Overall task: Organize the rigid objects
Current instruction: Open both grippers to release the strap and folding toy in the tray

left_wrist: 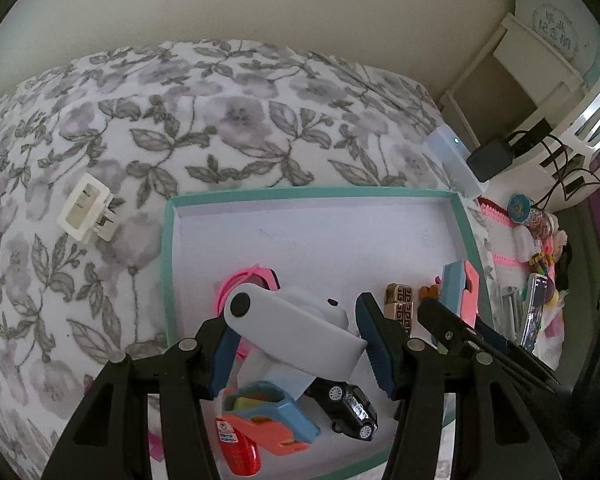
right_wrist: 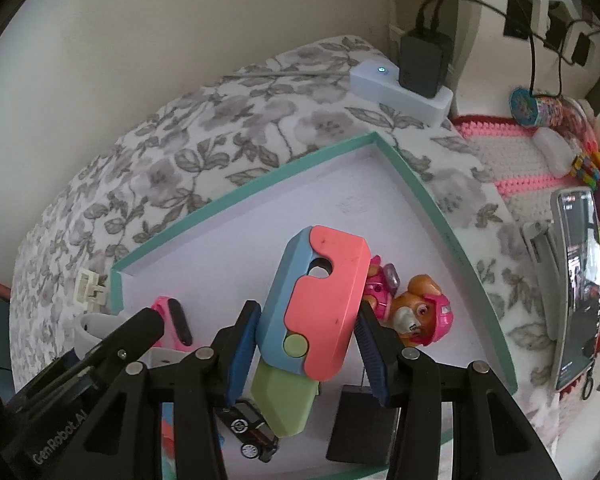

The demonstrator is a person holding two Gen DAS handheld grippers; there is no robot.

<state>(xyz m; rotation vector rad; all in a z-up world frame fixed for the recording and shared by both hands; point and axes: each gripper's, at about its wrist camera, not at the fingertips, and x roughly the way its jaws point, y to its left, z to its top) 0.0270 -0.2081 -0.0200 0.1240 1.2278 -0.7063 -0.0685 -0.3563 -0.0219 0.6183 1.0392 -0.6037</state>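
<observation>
My left gripper point(left_wrist: 296, 316) is shut on a pale grey-white folding toy point(left_wrist: 300, 332) with a black round pivot, held tilted over the teal-rimmed tray point(left_wrist: 300, 192). My right gripper point(right_wrist: 307, 306) is shut on a coral-and-blue toy knife point(right_wrist: 320, 300) whose green blade point(right_wrist: 284, 400) points toward the camera. That knife also shows at the right of the left wrist view point(left_wrist: 462, 292). In the tray lie a pink band point(right_wrist: 172, 316), a black toy car point(left_wrist: 348, 408), a second coral-and-blue knife point(left_wrist: 268, 420), a gold patterned block point(left_wrist: 400, 304) and a pink pup figure point(right_wrist: 416, 312).
A white clip point(left_wrist: 86, 212) lies on the floral bedspread point(left_wrist: 220, 120) left of the tray. Behind the tray's far right corner sits a white power strip point(right_wrist: 380, 84) with a black adapter point(right_wrist: 424, 60). A phone point(right_wrist: 578, 280) and trinkets rest on a pink crochet mat point(right_wrist: 512, 148).
</observation>
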